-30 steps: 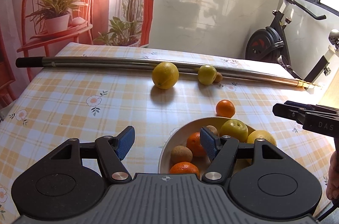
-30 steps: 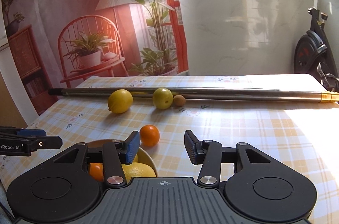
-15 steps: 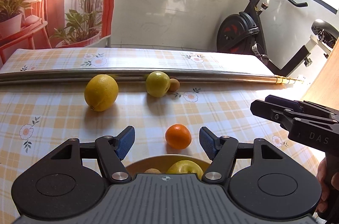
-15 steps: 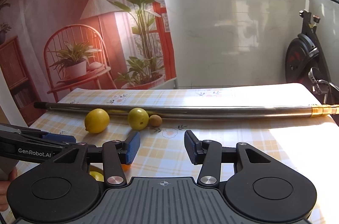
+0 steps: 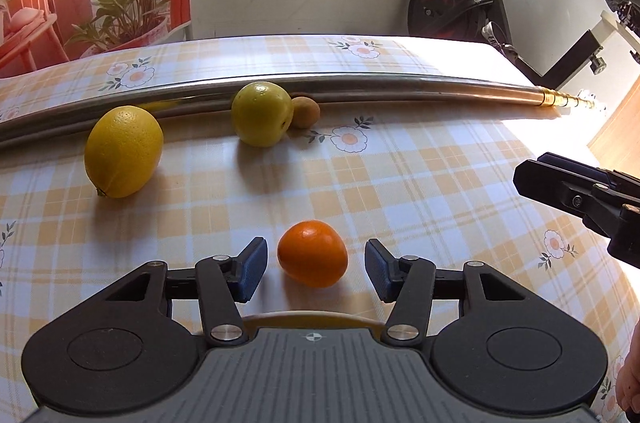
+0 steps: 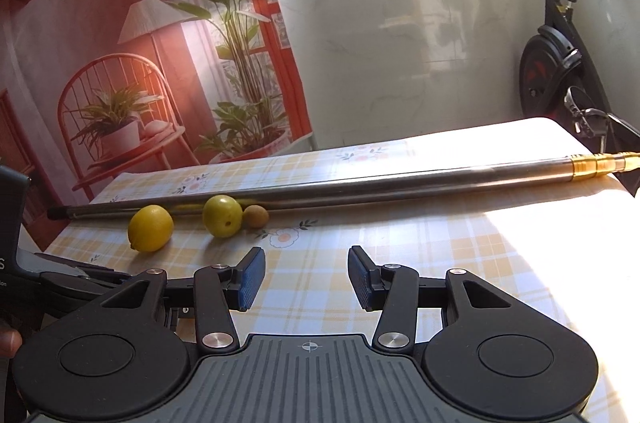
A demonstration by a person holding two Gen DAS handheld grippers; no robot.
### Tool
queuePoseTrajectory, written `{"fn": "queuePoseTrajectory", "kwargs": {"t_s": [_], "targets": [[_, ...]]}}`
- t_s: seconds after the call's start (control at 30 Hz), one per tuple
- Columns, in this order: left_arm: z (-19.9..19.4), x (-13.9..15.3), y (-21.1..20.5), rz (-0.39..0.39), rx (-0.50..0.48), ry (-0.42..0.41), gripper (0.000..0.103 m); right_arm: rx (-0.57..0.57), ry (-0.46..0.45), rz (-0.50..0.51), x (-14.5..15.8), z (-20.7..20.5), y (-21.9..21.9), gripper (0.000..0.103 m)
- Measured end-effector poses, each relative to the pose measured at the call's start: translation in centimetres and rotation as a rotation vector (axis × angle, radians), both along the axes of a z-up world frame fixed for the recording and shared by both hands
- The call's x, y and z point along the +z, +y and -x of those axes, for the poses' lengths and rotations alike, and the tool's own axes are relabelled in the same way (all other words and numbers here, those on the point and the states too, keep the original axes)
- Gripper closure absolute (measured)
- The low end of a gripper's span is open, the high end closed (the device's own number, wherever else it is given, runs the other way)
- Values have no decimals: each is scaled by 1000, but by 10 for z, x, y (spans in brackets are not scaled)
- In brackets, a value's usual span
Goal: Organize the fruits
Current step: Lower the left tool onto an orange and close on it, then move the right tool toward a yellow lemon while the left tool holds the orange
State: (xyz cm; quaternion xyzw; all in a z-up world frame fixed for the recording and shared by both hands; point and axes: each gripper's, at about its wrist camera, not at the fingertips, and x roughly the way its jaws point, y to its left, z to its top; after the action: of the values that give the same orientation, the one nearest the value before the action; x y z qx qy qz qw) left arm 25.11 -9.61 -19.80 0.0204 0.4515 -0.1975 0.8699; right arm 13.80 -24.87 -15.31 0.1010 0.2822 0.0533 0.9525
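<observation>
Left claw [image 5: 312,269] has its blue pads spread wide apart, w/ the orange [image 5: 312,253] sitting on the table btwn them; neither pad touches it. Just below the orange, at the claw's base, a thin yellow rim [image 5: 312,319] peeks out, probably the fruit bowl, but too little shows to be sure. Farther out on the checked tablecloth [image 5: 420,175]: a lemon [image 5: 123,151] to the left, near a long metal pole [image 5: 360,85] lying across the table. A yellow-green apple [image 5: 262,119] rests against the pole, w/ a small brown fruit [image 5: 305,112] touching its right side.

Right claw [image 6: 306,277] also stands w/ pads apart, nothing btwn them, hovering over bare cloth. From its view the lemon [image 6: 150,228], apple [image 6: 222,210] and brown fruit [image 6: 256,216] sit in a row along the pole [image 6: 400,183], well apart from this claw. The left claw's side shows at this view's left edge. An exercise bike [image 6: 560,71] stands beyond the table's far right corner.
</observation>
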Motion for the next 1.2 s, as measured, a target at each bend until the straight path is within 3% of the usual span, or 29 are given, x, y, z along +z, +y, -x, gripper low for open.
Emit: {"fn": "queuePoseTrajectory", "kwargs": {"t_s": [0.1, 0.27, 0.47, 0.7, 1.1, 1.2], "targets": [[0, -3, -5, -42, -10, -8, 63, -2, 7, -2, -3, 0, -2, 60], [8, 1, -1, -66, -21, -43, 63, -3, 19, -8, -6, 0, -3, 60], [22, 24, 25, -27, 2, -102, 63, 31, 29, -10, -3, -5, 4, 60], [42, 50, 78, 11, 99, -157, 63, 107, 26, 12, 10, -16, 27, 60], [63, 71, 154, -35, 224, -257, 63, 278, 7, 73, 37, -55, 95, 59], [64, 72, 165, -12, 238, -268, 63, 326, 13, 84, 40, -72, 116, 51]]}}
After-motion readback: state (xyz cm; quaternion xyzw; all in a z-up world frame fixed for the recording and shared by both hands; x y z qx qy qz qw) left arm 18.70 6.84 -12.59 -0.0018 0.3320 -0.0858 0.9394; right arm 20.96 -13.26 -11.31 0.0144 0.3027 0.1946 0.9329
